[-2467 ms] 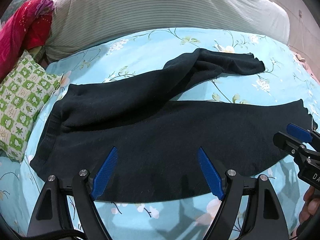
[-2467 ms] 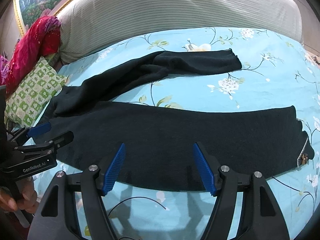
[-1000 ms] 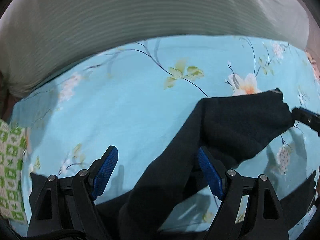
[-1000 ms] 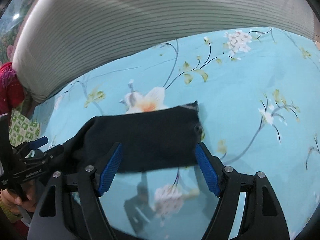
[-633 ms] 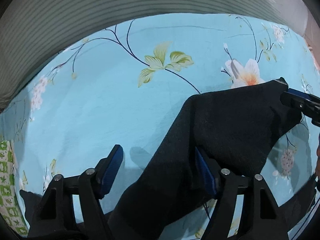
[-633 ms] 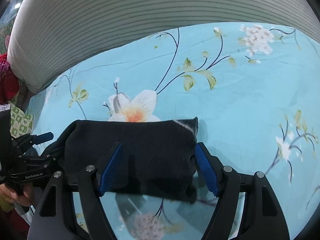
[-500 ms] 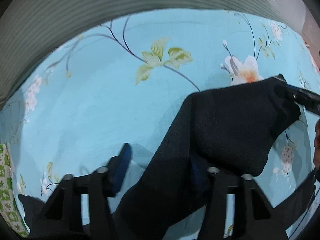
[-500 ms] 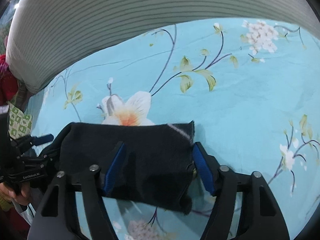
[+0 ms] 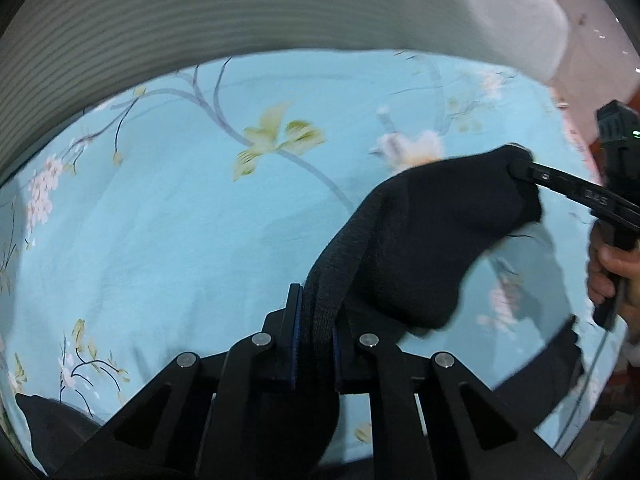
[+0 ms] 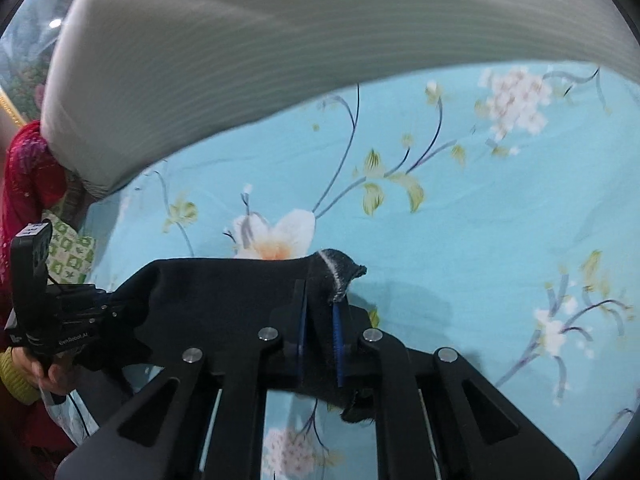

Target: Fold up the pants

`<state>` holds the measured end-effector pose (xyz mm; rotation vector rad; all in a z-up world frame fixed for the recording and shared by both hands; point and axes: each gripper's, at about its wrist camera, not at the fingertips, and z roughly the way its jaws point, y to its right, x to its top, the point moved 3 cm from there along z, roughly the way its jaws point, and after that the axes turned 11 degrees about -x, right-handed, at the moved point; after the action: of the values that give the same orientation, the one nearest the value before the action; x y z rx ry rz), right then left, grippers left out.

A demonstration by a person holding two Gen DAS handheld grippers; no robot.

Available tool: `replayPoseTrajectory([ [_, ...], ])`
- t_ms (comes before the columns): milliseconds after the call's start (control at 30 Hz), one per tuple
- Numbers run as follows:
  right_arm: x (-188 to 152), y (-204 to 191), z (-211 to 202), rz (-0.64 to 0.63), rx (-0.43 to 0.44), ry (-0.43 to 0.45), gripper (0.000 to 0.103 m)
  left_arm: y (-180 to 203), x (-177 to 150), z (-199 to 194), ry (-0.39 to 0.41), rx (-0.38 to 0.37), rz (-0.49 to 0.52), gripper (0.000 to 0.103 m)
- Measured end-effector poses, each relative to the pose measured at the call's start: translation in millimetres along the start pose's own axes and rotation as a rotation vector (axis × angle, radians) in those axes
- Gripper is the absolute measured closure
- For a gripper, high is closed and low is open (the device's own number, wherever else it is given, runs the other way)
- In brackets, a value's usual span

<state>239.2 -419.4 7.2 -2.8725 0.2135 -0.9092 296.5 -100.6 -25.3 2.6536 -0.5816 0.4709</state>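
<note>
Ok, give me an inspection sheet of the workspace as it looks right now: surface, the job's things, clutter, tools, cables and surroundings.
Surface: blue floral bedsheet, bare around the lifted fabric.
Job's things: black pants, one leg end raised off the sheet between both tools; more black fabric at the lower left and right edges of the left wrist view.
Clutter: green patterned pillow and red cloth at the bed's left edge.
Tools: left tool shut on the pants; right tool shut on the cuff corner.
Cables: thin black cable hanging below the left handle.
Surroundings: grey striped bedding behind the sheet.
</note>
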Motion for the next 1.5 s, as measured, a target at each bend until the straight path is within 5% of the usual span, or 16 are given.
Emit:
replayPoseTrajectory([
  [300, -34.8, 23.8, -67.0, -0.039, 0.0, 0.092, 0.091, 53.8, -57.7, -39.4, 0.004, -0.123, 0.118, 0.093],
  [533, -93.5, 21.1, -89.6, -0.115, -0.066, 0.109, 0.091, 88.3, -111.3, -21.5, -0.045, -0.155, 0.168, 0.094],
  [867, -164.4, 8.4, -131.0, -0.211, -0.199, 0.151, 0.091, 117.9, -149.7, -33.3, -0.049, -0.156, 0.276, 0.093],
  [1133, -201.7, 6.7, -123.6, -0.267, -0.267, 0.11, 0.091, 126.8, -186.8, -11.6, -0.109, -0.106, 0.363, 0.092],
  [1267, -214.4, 10.6, -122.9, -0.237, -0.266, 0.08, 0.091, 127.8, -197.2, -5.9, -0.12, -0.093, 0.359, 0.089],
  [1500, -236.3, 27.1, -138.6, -0.108, -0.326, 0.023, 0.085, 125.4, -210.6, -10.9, -0.122, -0.103, 0.272, 0.067],
])
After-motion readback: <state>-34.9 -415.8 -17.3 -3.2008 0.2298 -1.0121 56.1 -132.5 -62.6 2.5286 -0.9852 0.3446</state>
